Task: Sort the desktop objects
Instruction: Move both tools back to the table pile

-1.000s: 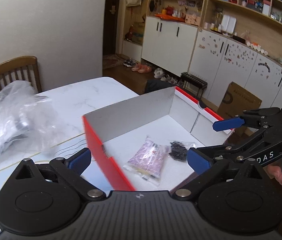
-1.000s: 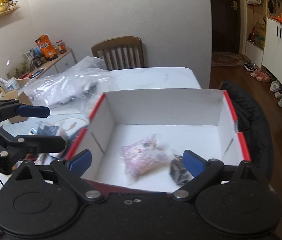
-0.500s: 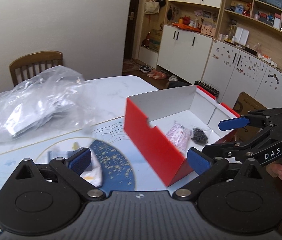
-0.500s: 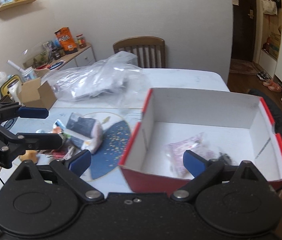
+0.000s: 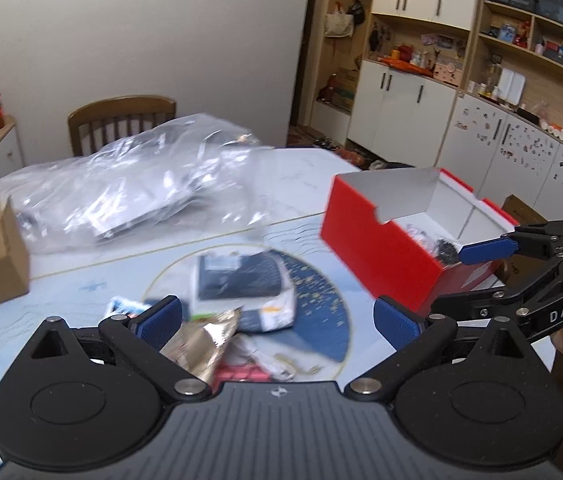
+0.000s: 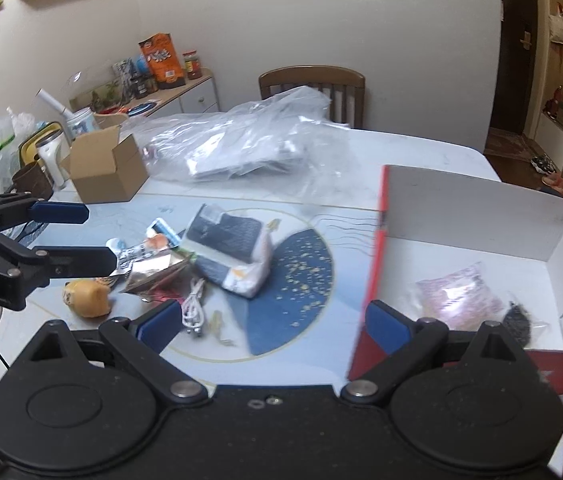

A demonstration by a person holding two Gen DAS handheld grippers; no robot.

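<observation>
Now, near to far
Left gripper (image 5: 277, 318): jaws wide, holding nothing, poised above the near edge of the clutter pile on the bench (image 6: 321, 316)
Right gripper (image 6: 273, 326): jaws wide and empty too, hanging over the near bench edge between the pile and the red box (image 6: 373, 272)
Key relation: the loose things lie just ahead of and under the left gripper, and to the left of the right one, so I judge the left gripper the nearer for the next pick
Nearest items: a crumpled foil wrapper (image 5: 201, 344) sits right between the left fingers' line of sight; a white cable (image 6: 193, 308) lies beside it, coiled, long axis running near to far
Yellowish lump (image 6: 87, 298): at the left end of the pile, blurred, kind unclear
Packaged dark pad (image 6: 229, 246): the largest piece, in a white wrapper, long axis slanting from far left to near right, at the middle of the round blue mat (image 6: 301, 280)
Red box contents: a pinkish bag (image 6: 459, 296) and a small black bag (image 6: 517, 320) on its white floor, side by side; plenty of room left
Cardboard box (image 6: 109, 172): far left, flaps up, inside hidden
Clear plastic bag (image 6: 249, 148): far side, bulky, with flat grey things inside
Progress: most of the pile not yet sorted, by my reading
</observation>
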